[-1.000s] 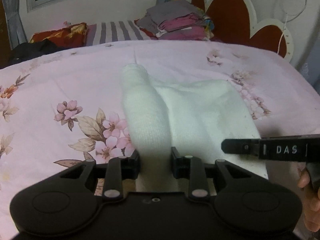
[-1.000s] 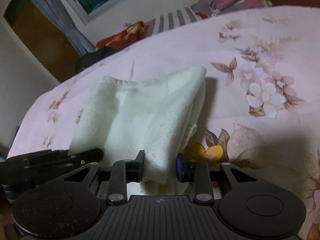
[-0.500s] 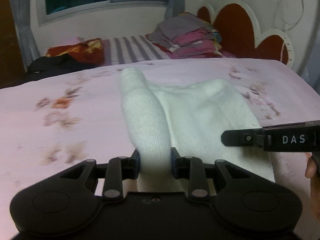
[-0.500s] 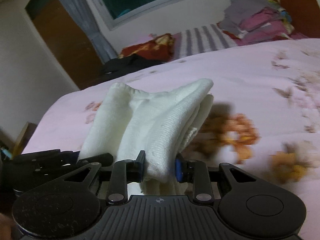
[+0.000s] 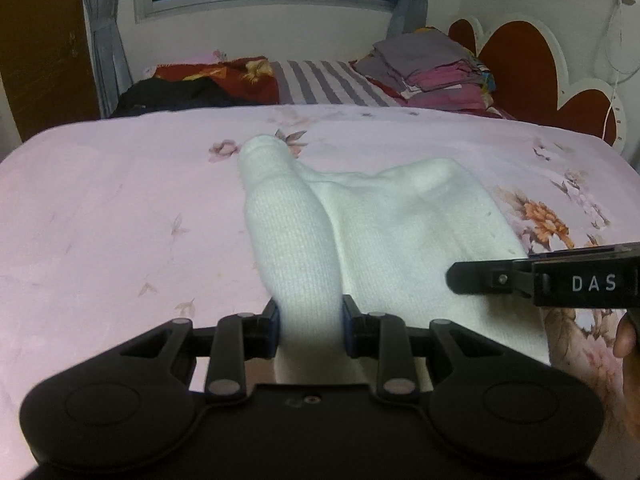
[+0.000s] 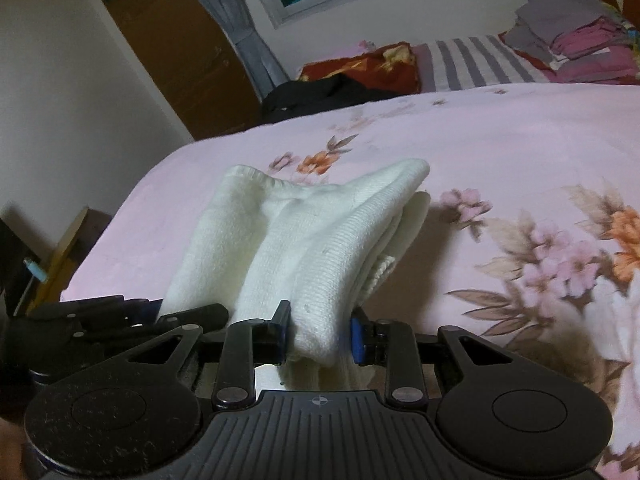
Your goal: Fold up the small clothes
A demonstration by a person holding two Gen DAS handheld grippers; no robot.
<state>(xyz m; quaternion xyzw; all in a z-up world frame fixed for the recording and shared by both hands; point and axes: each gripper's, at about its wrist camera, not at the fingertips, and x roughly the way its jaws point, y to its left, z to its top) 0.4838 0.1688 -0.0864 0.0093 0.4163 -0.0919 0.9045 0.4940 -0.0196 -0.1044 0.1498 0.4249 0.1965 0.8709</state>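
Observation:
A small white knitted garment (image 5: 400,232) is held up over the pink flowered bed sheet (image 5: 120,220). My left gripper (image 5: 310,328) is shut on its left near corner. My right gripper (image 6: 320,336) is shut on the other near corner, and the cloth (image 6: 312,240) sags in a fold between the two. The right gripper also shows at the right edge of the left wrist view (image 5: 560,284). The left gripper shows at the lower left of the right wrist view (image 6: 120,320). The garment's far end hangs close to the sheet.
A stack of folded clothes (image 5: 432,68) lies at the back right by a red and white headboard (image 5: 520,64). A striped pillow (image 5: 320,84), a red patterned cloth (image 5: 216,76) and dark clothing (image 5: 172,96) lie at the back. A brown wardrobe (image 6: 172,48) stands left.
Both grippers have lifted and pulled back with the garment, so more of the room and window shows. The garment's far end has come up off the sheet.

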